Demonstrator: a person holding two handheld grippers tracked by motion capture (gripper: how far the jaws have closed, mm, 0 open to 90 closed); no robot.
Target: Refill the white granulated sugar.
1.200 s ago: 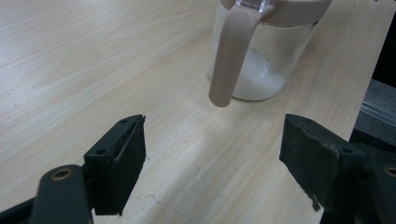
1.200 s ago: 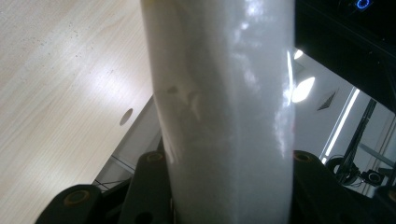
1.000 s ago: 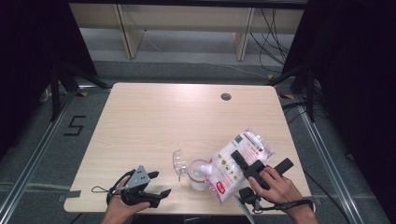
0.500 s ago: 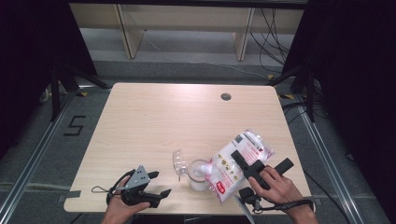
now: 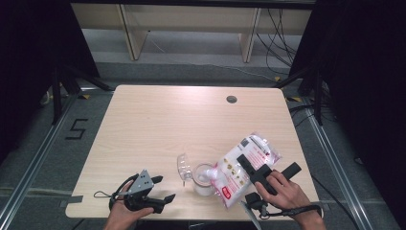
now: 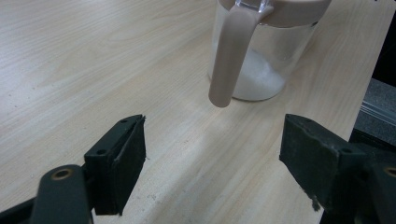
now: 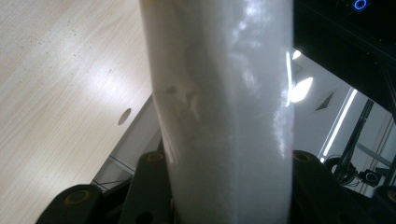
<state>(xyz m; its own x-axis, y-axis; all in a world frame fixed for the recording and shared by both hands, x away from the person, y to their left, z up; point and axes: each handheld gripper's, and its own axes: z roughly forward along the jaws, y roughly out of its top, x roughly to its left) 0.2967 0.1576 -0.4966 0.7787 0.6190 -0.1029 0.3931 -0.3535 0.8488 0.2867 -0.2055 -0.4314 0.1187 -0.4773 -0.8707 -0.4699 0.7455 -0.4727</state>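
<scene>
A clear jar (image 5: 203, 178) with a beige rim and handle (image 6: 229, 56) stands near the table's front edge, with white grains in its bottom (image 6: 261, 79). Its clear lid (image 5: 183, 167) is flipped open to the left. A plastic bag of white grains (image 5: 230, 173) with red and white print is tilted, its lower corner over the jar's mouth. My right gripper (image 5: 268, 165) is shut on the bag's upper part, and the bag (image 7: 224, 116) sits between its jaws. My left gripper (image 5: 162, 188) rests open at the front left, facing the jar, with nothing between its fingers (image 6: 121, 163).
The light wooden table (image 5: 167, 124) has a round cable hole (image 5: 231, 99) at the back right. Dark curtains stand on both sides, and shelving legs and cables lie on the floor beyond the table's far edge.
</scene>
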